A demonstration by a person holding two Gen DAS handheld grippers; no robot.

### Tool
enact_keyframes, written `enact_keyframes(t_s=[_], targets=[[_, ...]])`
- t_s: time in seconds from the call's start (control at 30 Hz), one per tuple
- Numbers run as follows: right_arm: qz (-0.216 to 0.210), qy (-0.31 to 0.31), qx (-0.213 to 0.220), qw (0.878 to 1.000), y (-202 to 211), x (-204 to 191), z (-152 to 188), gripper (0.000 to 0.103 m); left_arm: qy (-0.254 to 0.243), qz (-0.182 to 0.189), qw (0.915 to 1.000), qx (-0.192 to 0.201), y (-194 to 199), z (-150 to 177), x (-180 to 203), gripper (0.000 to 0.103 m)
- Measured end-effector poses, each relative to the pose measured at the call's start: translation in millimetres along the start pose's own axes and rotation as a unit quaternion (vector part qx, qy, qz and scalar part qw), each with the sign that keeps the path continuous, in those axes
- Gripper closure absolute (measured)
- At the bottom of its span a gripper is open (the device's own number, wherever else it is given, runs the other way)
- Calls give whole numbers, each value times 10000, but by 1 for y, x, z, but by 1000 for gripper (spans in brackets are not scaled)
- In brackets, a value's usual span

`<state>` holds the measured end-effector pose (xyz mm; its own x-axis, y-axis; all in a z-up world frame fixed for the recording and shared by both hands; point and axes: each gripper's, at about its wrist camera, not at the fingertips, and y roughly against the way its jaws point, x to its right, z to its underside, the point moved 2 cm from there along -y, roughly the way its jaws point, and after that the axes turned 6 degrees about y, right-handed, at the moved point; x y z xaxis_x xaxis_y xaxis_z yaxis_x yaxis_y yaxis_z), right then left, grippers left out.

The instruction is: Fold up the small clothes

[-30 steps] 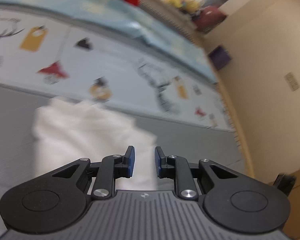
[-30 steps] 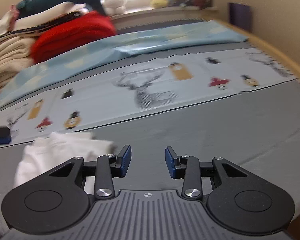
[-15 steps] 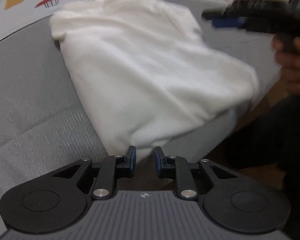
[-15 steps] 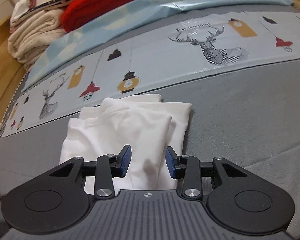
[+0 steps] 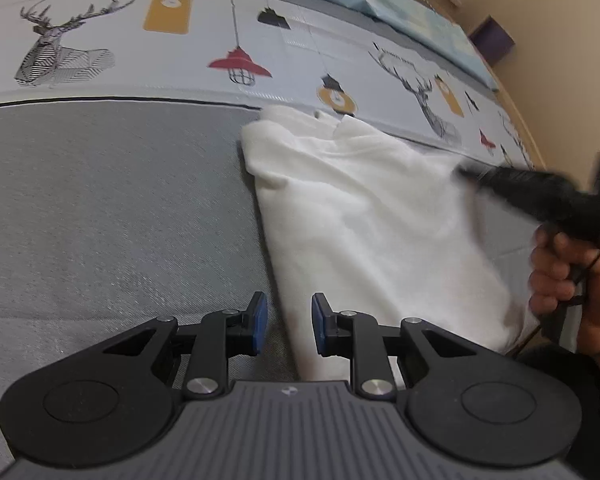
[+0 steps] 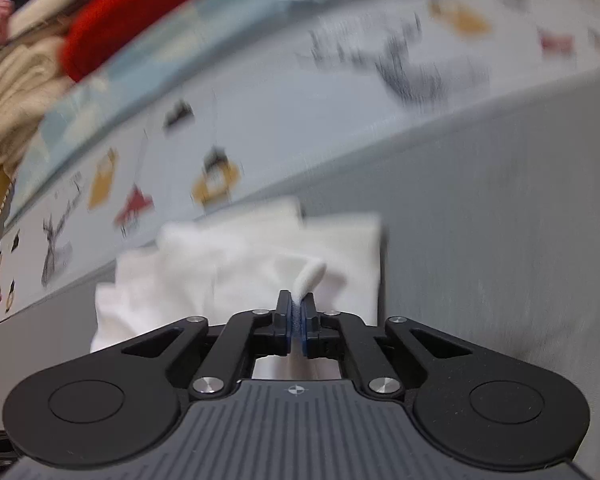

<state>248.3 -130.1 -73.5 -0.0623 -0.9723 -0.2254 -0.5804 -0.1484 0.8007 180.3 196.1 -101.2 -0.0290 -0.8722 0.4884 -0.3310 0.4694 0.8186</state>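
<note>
While pinched, white garment [image 6: 260, 256] in right gripper [image 6: 297, 316]

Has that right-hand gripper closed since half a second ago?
Yes. The right gripper was open above the white garment lying on the grey mat; now its fingers are shut, pinching a fold of that cloth.

Grey mattress cover [image 5: 100, 208]: bare ahead and to the left of the left gripper [image 5: 286, 322], passable. White garment [image 5: 364, 216]: lies ahead-right of it, near edge between its parted fingers. Right gripper [image 5: 540, 196]: over the garment's right side. Folded stack [image 6: 40, 40]: far ahead-left of the right gripper.
</note>
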Motion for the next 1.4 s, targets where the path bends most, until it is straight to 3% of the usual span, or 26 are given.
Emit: enact_keyframes(t_s=[0.1,0.13,0.17,0.23,0.27,0.33,0.43,0.53,0.67,0.77,0.83,0.87,0.93,1.03,1.1,1.17,1.23,1.33,1.4], targets=[[19,346,1500,9881,38,-13,-14,100,41,56,10000,36,2,-9,0,78],[349,580,1660,9838,39,-17,-14,100,35,70,10000,30,1,-9,2,78],[667,723,1469,9843,31,-19,-12,98,17,85,10000,18,0,-9,4,78],[1028,655,624,9906,7,-10,-6,97,-50,99,9999,2,-1,-9,8,75],[1033,494,510,9921,6,-4,-4,97,-79,112,9999,6,-4,-9,11,72],[944,502,827,9908,21,-1,-6,96,-125,170,9998,21,-7,-11,18,69],[510,746,727,9932,34,0,0,76,-250,214,9994,75,-12,-11,29,65],[-144,930,-109,9955,34,4,16,72,-370,104,9991,182,-15,-9,38,62],[-338,1211,-792,9889,39,10,35,60,-647,-114,9961,581,-12,-8,51,57],[-463,1151,-1099,9862,45,22,46,59,-640,-198,9959,600,-13,-6,55,56],[-711,1121,-1310,9825,48,28,51,67,-633,-116,9969,450,-17,-3,57,56],[-826,1210,-1300,9806,51,27,53,95,-677,-55,9970,374,-18,-2,57,56],[-986,1339,-1026,9807,62,27,51,98,-909,122,9954,278,-19,3,63,57],[-1153,1058,-453,9866,80,37,38,99,-1306,418,9906,30,-24,13,74,57],[-1009,1134,-457,9874,78,38,38,99,-1553,399,9868,-239,-34,23,78,57],[-664,1417,-829,9842,65,33,47,99,-1777,42,9820,-634,-51,35,77,58],[-343,1710,-1134,9781,53,28,56,96,-1904,-212,9772,-911,-63,42,73,65],[-678,1696,-881,9792,68,28,53,83,-1728,-111,9806,-920,-59,38,67,65],[-890,1478,-917,9807,73,33,50,56,-1627,-57,9822,-933,-58,35,63,64]])
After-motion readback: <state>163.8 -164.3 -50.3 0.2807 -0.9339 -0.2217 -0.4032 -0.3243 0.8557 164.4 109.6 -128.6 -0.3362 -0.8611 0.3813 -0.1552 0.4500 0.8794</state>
